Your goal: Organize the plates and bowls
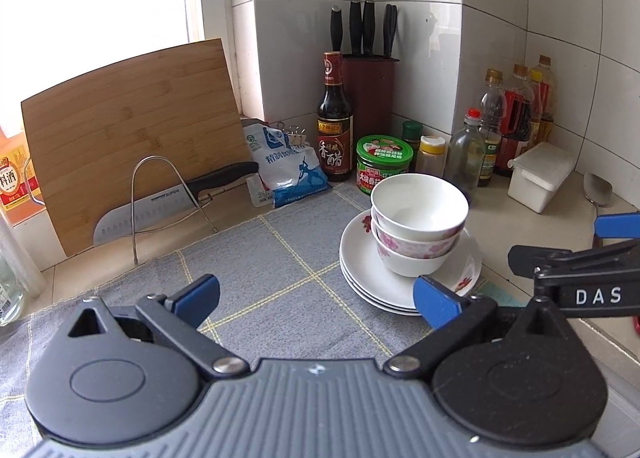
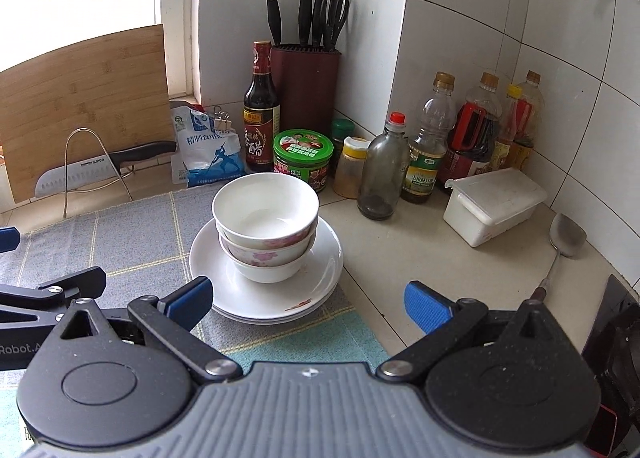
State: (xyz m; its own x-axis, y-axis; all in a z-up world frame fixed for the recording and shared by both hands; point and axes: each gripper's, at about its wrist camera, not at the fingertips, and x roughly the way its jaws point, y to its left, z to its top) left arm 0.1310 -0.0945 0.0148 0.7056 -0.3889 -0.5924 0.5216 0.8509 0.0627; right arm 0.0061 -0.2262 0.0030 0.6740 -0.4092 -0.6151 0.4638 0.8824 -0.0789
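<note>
Bowls (image 2: 266, 225) stand nested, three of them as far as I can count, on a small pile of white plates (image 2: 320, 270), and the pile rests on the grey checked cloth (image 1: 256, 270) at its edge toward the bare bench (image 2: 408, 258). In the right wrist view the pile is just ahead of the right tool (image 2: 308, 306), a little toward its left finger, whose blue pad is near the plate rim without a contact that I can see. In the left wrist view the same pile is ahead and to the right of the left tool (image 1: 318, 302), near its right pad. Both tools are released, with the fingers spread wide, and neither one grasps anything.

To my judgement the stacking is already made or almost made, and the step in hand is either to check the pile or to begin moving it. The next move, if the pile must go elsewhere, calls for a grip on the plate rim from the side, slowly, because the bowls on top are loose and may slide. The jar with green lid (image 2: 303, 157) and the bottles (image 2: 428, 145) stand close behind the pile, so the approach should come from the front.
</note>
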